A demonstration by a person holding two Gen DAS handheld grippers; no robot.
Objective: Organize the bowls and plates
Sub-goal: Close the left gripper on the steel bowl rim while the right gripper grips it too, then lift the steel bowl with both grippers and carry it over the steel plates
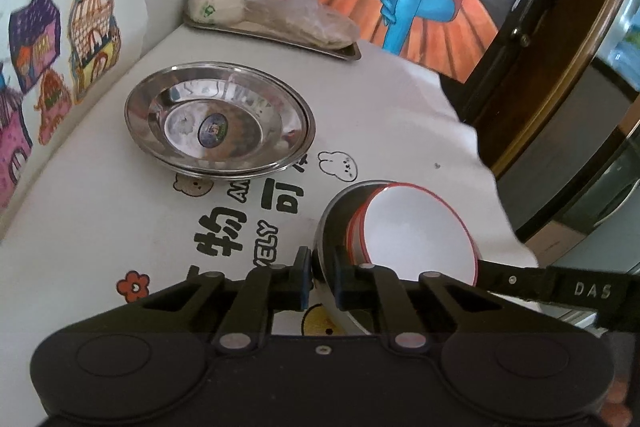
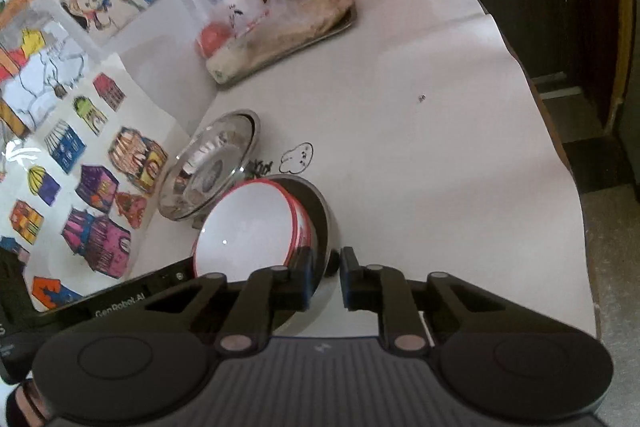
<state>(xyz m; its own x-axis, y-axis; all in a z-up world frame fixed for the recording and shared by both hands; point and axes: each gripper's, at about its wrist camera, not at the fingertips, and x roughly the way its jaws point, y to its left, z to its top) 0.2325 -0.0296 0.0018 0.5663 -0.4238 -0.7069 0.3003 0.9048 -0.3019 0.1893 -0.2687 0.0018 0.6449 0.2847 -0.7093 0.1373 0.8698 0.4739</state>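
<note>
A stack of white bowls with red rims (image 1: 420, 231) (image 2: 244, 227) sits nested in a steel bowl (image 1: 340, 203) (image 2: 320, 215) on the printed tablecloth. My left gripper (image 1: 323, 279) is shut on that steel bowl's left rim. On the opposite rim my right gripper (image 2: 326, 277) is shut too, and one of its black fingers (image 1: 516, 281) reaches in from the right in the left wrist view. Stacked steel plates (image 1: 218, 123) (image 2: 212, 167) lie farther back, near the wall, apart from both grippers.
A steel tray (image 1: 348, 53) (image 2: 344, 23) with bagged food stands at the back of the table. Drawings cover the wall (image 1: 60, 67) on the left. The tablecloth's edge (image 1: 492, 179) (image 2: 560, 147) drops off on the right, by a dark wooden door frame.
</note>
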